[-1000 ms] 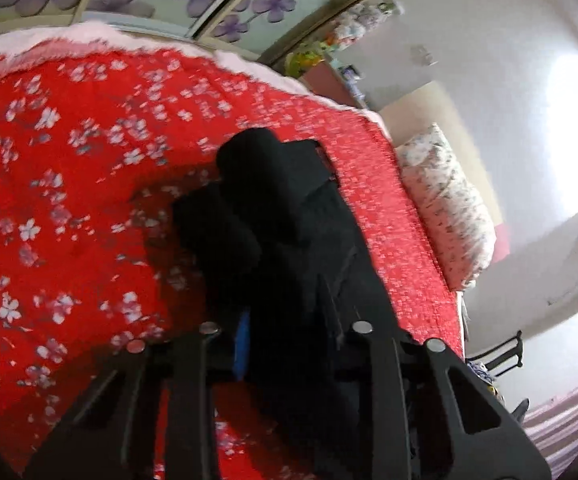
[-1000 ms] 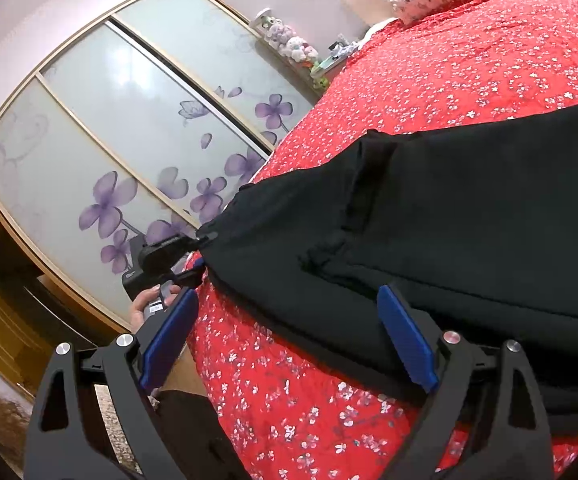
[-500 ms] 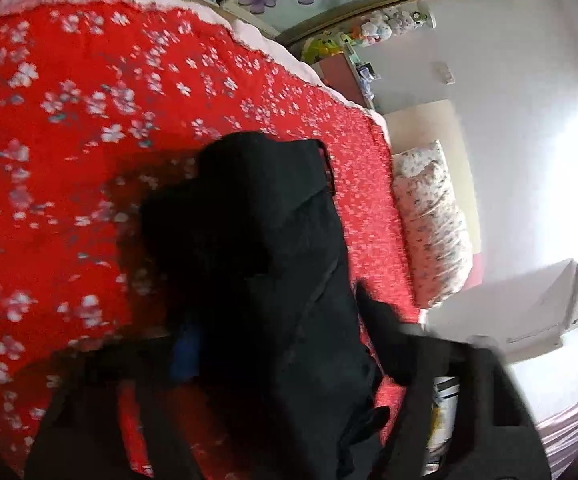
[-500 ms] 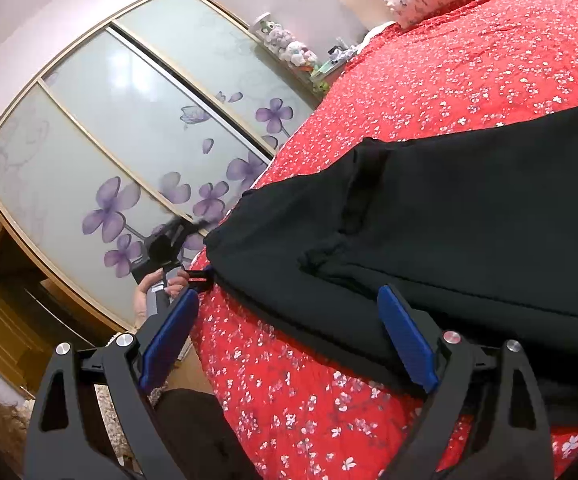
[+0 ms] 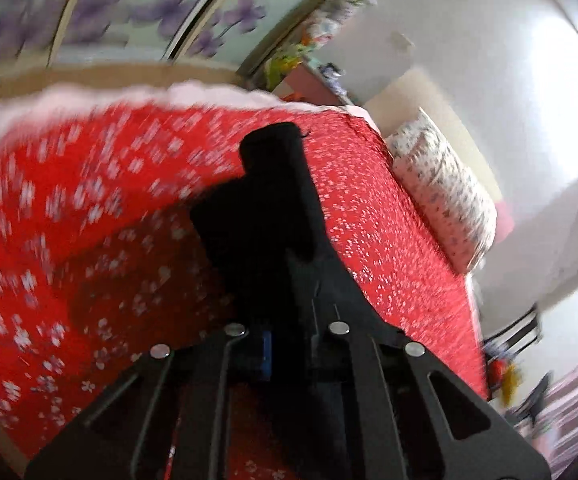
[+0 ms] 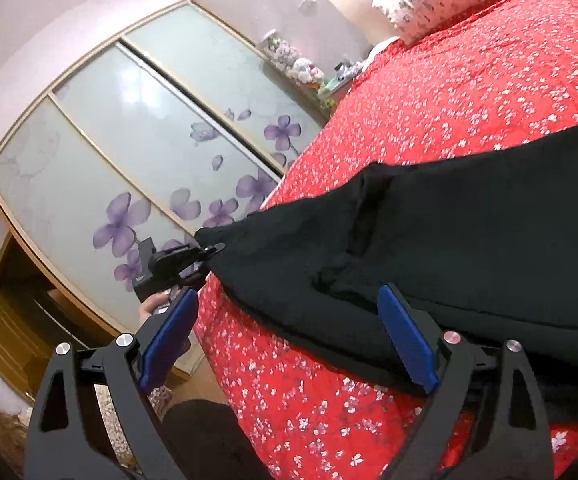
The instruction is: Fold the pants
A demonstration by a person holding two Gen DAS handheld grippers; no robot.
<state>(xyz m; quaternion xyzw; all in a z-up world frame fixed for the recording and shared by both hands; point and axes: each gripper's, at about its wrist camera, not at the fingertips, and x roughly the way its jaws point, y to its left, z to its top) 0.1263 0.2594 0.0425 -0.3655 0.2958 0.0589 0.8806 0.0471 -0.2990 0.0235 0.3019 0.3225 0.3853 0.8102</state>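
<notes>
Black pants lie across a red floral bedspread. My left gripper is shut on one end of the pants and holds it lifted above the bed; it also shows in the right wrist view, at the bed's left edge, pinching the cloth corner. My right gripper is open and empty, its blue pads hovering just over the near edge of the pants.
A floral pillow lies at the head of the bed. Sliding wardrobe doors with purple flowers stand beside the bed. A shelf with small toys is near the wall. Wooden floor lies below the bed edge.
My left gripper has lifted and swung with the pants end, so that the cloth is pulled longer and straighter. The right gripper has stayed in place, open.
</notes>
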